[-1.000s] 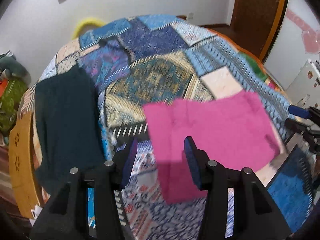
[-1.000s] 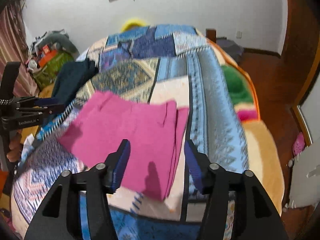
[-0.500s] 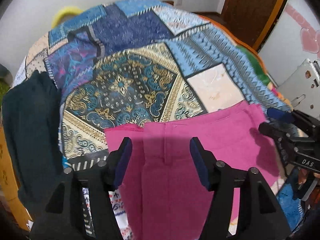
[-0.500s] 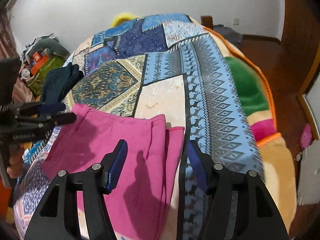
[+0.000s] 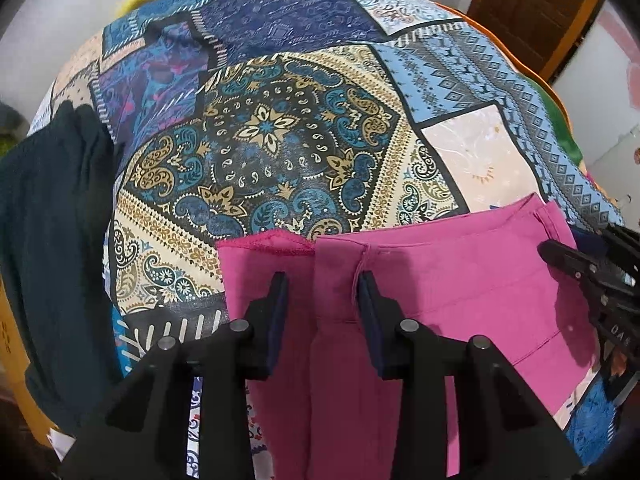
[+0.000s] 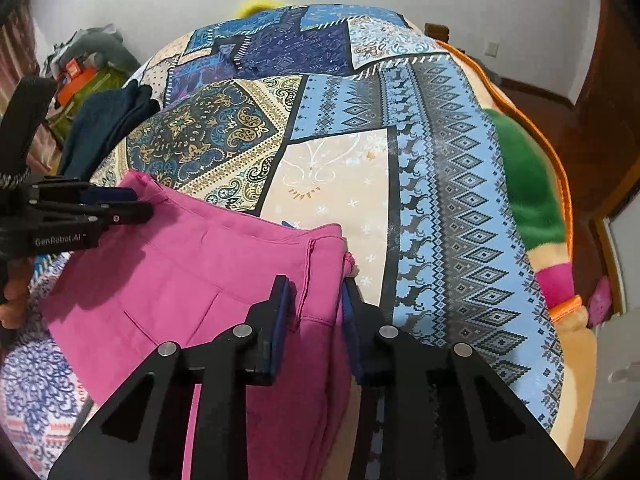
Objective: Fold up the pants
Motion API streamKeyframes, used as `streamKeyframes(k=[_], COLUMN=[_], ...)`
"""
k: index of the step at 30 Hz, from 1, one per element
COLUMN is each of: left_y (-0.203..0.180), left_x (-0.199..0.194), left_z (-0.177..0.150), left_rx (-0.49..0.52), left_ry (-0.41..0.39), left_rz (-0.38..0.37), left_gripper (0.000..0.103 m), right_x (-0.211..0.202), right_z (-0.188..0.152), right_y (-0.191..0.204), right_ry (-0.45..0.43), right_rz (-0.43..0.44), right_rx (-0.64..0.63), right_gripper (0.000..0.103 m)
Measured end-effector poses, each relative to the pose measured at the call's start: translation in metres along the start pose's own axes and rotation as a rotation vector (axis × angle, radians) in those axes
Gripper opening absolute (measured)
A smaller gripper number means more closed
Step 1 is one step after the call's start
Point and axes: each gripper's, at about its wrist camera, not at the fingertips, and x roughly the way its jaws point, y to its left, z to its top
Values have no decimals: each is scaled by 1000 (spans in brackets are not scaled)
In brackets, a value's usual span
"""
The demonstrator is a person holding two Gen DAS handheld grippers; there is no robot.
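Observation:
Pink pants [image 5: 460, 280] lie folded on a patchwork bedspread [image 5: 280, 140]. My left gripper [image 5: 323, 284] points down over their left part, near the top hem. Its jaws are closing with a ridge of pink fabric between the pads, which stand a little apart from it. My right gripper [image 6: 314, 286] is at the right edge of the pants [image 6: 180, 280]. Its jaws are closing too, and the pads press on the gathered edge. Each gripper shows in the other's view: the right gripper [image 5: 580, 264], the left gripper [image 6: 100, 212].
A dark teal garment [image 5: 52, 220] lies along the bed's left side. The bedspread [image 6: 440, 160] drops off to the right over an orange and green blanket [image 6: 528, 200]. A hand [image 6: 12, 292] holds the left gripper. Clutter sits by the far left wall.
Both grippers came down onto the pink pants and their jaws narrowed around the fabric. The pants, earlier lifted and moving, now lie on the bed.

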Motion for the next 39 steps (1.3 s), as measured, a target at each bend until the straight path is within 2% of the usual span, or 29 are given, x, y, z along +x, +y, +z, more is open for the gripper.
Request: streamKeyframes(k=[3,6,8,10,12,14,19,23,25,29,33,37,39], left_y=[-3,-2,1,4,7,12,22,25,26,26,25,19,15], left_x=[-1,-11,-23,-36,-48,-59,-64,-44,-35,-25,-17,-13,-13], left_z=[2,1,-3,-6,-11,-18,-37,-50,-53,-52,-43,-38,-37], left_rx=[10,9,1,1,2,-2,-10,-9,-18,-40,-56,-30,-15], left_ry=[5,3,-1,-20,-43,-67,-53,27,66,86,101,91,81], left_rz=[17,-8,-39,-60,-50,-44,-48,-51,-72,-114,-153,-159,-170], left_gripper=[38,39,44,48,56,62,70,70,70,70,70,58,50], right_x=[1,-4,-16,-28,-43,-55,-59,-46,-43,-40,-26,-14,-11], right_z=[2,2,1,-2,-6,-12,-28,-42,-46,-41,-32,-26,-25], right_y=[0,0,2,5,9,11,6,-4,-8,-9,-6,-6,-5], right_ry=[-2,-2,-11,-35,-74,-102,-83,-29,-31,-33,-15,-9,-5], right_rz=[-11,-15,-23,-15,-1,7,25,29,43,61,41,47,40], right_rx=[13,32,45,38,33,35,66,113,127,133,119,136,133], right_gripper=[23,26,27,35,43,47,48,48,48,48,48,46,40])
